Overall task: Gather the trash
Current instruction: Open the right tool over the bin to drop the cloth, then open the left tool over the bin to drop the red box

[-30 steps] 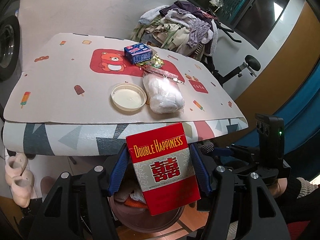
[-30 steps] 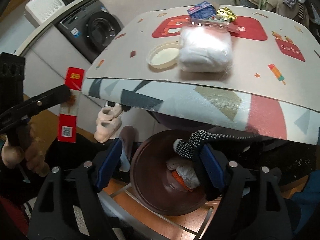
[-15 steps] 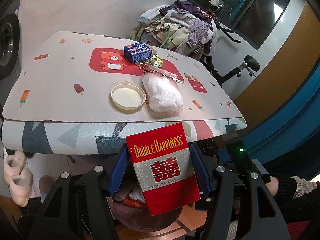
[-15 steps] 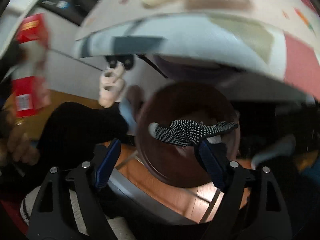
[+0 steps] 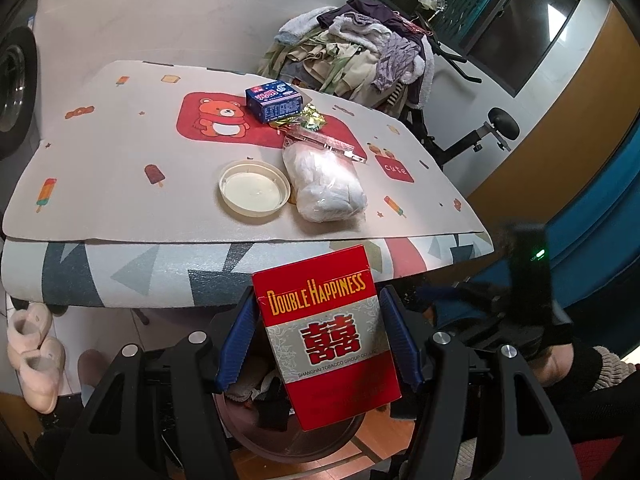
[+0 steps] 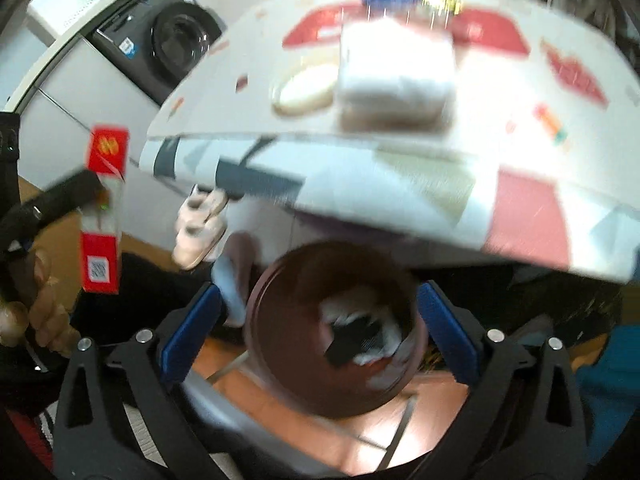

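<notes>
The left gripper (image 5: pixel 318 344), low in the frame, clamps the red cigarette pack (image 5: pixel 328 344) by its 2 narrow sides; light, crushable card. The right gripper (image 6: pixel 320 334) has just been opening and gapes empty over the brown bin (image 6: pixel 280 376).

A home's lived-in room, washer (image 6: pixel 180 40) left of the table (image 5: pixel 120 184), clothes pile (image 5: pixel 360 56) on an exercise bike (image 5: pixel 472 136) behind it, slippers (image 5: pixel 32 344) under its edge

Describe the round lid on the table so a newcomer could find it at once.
On the table's patterned mat, find the red bear patch. Nearer the front edge lies the lid, touching a clear bag of white stuff: the only round, cream, shallow dish-like piece there.
</notes>
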Available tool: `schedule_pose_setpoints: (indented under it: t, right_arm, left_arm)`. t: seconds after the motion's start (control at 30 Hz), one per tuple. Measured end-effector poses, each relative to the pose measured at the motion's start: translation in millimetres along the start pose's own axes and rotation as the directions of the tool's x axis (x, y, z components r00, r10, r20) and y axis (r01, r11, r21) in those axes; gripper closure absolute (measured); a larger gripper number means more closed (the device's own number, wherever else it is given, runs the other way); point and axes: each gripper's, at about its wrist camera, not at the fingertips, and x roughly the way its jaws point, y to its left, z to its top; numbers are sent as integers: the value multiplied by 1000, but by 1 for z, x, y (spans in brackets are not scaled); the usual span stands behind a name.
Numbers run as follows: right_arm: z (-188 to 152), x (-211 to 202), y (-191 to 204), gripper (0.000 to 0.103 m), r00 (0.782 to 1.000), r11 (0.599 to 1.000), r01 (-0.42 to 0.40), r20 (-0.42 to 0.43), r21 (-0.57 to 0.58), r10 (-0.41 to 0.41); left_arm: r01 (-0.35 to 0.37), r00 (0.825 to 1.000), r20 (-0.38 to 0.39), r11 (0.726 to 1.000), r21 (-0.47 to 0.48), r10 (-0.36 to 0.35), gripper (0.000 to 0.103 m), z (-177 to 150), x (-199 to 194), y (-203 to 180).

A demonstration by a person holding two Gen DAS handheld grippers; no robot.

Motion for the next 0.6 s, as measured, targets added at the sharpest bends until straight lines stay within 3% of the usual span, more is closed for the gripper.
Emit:
schedule_pose_setpoints:
  t: [0.23,0.5,0.6]
  right_arm:
    - [19,-45,-14,6,976,994,106,191,-5,-103]
    - [29,-70,-28,6,939,974,218,257,69,-228]
    - [28,-73,-30,6,930,973,219,285,76,-232]
  left_arm:
    - [1,1000,-24,999,32,-1,42,-3,6,-6]
    - [29,996,-89,997,78,-22,42,-12,23,-18]
    - [42,994,-101,994,99,-32,31,-14,26,-24]
